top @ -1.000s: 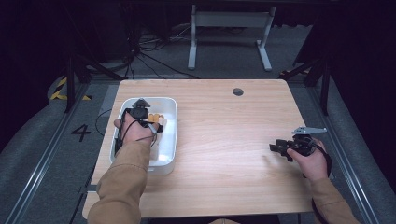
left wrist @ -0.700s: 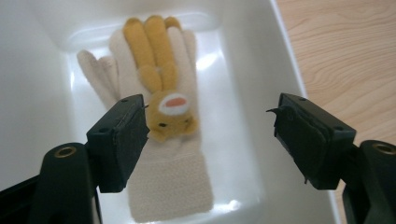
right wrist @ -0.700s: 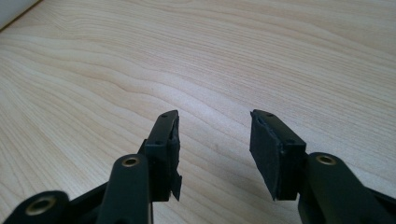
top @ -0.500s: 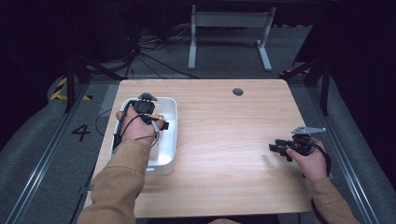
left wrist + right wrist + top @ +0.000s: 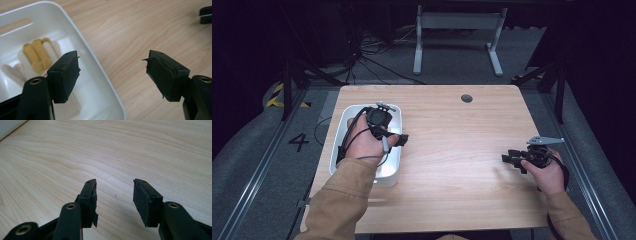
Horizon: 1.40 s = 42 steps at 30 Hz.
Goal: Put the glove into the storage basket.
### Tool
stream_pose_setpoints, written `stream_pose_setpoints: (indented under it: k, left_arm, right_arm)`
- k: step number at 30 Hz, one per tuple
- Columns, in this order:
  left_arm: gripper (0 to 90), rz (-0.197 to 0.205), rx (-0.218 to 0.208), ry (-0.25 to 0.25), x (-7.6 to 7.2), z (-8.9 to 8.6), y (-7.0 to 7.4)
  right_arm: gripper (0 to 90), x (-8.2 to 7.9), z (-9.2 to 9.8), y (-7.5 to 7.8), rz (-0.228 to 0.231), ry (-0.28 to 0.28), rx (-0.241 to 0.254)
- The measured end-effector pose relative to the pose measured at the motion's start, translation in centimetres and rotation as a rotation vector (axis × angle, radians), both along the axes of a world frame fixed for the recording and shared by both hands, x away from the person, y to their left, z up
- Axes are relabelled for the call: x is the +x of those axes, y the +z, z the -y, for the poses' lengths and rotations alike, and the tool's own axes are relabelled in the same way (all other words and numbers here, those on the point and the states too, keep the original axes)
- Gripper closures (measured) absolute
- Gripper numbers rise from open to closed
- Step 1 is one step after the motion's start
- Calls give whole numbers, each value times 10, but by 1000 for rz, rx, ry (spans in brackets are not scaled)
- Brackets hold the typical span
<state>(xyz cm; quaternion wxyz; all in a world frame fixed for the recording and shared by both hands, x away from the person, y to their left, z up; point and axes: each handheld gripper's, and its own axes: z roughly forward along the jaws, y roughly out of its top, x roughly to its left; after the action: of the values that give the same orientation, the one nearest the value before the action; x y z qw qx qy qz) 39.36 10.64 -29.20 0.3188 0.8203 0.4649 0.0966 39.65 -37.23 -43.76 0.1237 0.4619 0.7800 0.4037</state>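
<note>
- L gripper [image 5: 398, 139]: earlier it sat low inside the white bin [image 5: 343, 122], over the glove; now it's higher and off toward the bin's right rim, jaws reaching over the rim to the table [image 5: 462, 145].
- Its jaws have just been closing a little, yet they stand wide apart w/ nothing between them – released. In the left gripper view [image 5: 112, 72] the gap spans the bin wall and bare wood.
- Glove [image 5: 35, 56]: lies flat on the bin floor, white w/ yellow-orange fingers, apart from both pads, behind the left-hand jaw in that view. In high view it's hidden under the hand; earlier an orange bit showed beside the gripper.
- R gripper [image 5: 512, 159]: same spot as before, near the table's right edge, well apart from the bin.
- Right gripper view [image 5: 114, 195]: jaws parted over bare wood, gripping nothing.
</note>
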Motion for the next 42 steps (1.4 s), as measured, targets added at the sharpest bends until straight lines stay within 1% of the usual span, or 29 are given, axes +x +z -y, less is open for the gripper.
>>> stream_pose_setpoints:
  k: [2, 6, 9, 11, 13, 14, 15, 16, 19, 20, 21, 22, 25, 26, 28, 30, 31, 32, 34, 36, 38, 39, 40, 41, 42]
  left_arm:
    - [274, 13, -7, -41, -3, 6, 0]
    - [274, 25, -16, -112, -5, 18, -3]
    - [277, 43, -29, -172, -5, 28, -9]
    - [276, 56, -46, -187, -5, 32, -12]
    - [263, 93, -90, -200, -6, 34, -17]
    - [262, 106, -105, -205, -6, 35, -19]
    - [259, 118, -113, -221, -8, 37, -22]
    - [256, 123, -111, -241, -9, 40, -25]
    - [262, 126, -103, -284, -13, 48, -36]
    - [262, 121, -105, -292, -14, 50, -40]
    - [262, 112, -113, -304, -15, 54, -46]
    - [265, 112, -115, -316, -16, 56, -50]
    - [268, 108, -132, -356, -15, 64, -72]
    - [268, 115, -145, -365, -15, 66, -80]
    - [275, 102, -165, -396, -14, 70, -97]
    - [275, 89, -160, -420, -14, 74, -110]
    - [281, 74, -156, -428, -13, 76, -116]
    - [283, 56, -134, -435, -11, 78, -121]
    - [275, 62, -123, -436, -10, 80, -126]
    - [276, 71, -130, -429, -11, 82, -132]
    - [276, 73, -121, -443, -13, 86, -138]
    - [276, 63, -119, -473, -13, 89, -143]
    - [276, 65, -127, -481, -12, 91, -147]
    - [274, 65, -127, -481, -12, 91, -147]
    - [268, 58, -104, -495, -12, 94, -151]
  right_arm:
    - [550, -1, 2, -1, -1, 1, -5]
    - [554, -3, 4, -1, -3, 1, -2]
    - [560, -4, 7, -1, -4, 7, 5]
    - [567, -6, 9, 0, -2, 10, 6]
    - [580, -6, 10, 0, 1, 18, -4]
    - [588, -7, 10, 0, 4, 22, -12]
    - [596, -7, 11, 0, 4, 25, -17]
    - [606, -7, 11, 0, 2, 29, -22]
    - [616, -9, 12, -1, 3, 40, -42]
    - [617, -9, 13, 0, 1, 40, -44]
    - [617, -9, 13, -1, 2, 39, -44]
    - [616, -9, 13, -1, 4, 39, -46]
    - [616, -9, 14, -1, 5, 47, -42]
    - [616, -9, 14, -1, 7, 51, -39]
    - [617, -9, 14, -2, 8, 53, -40]
    - [619, -9, 14, -2, 11, 58, -45]
    - [619, -9, 14, -2, 9, 59, -48]
    - [619, -9, 14, -3, 9, 59, -48]
    - [619, -9, 13, -4, 9, 61, -52]
    - [618, -9, 12, -5, 4, 68, -59]
    - [618, -8, 11, -6, 2, 71, -62]
    - [618, -8, 11, -7, 1, 73, -62]
    - [615, -8, 9, -8, 1, 82, -59]
    - [615, -8, 9, -8, 1, 82, -59]
    - [612, -7, 8, -10, 1, 93, -60]
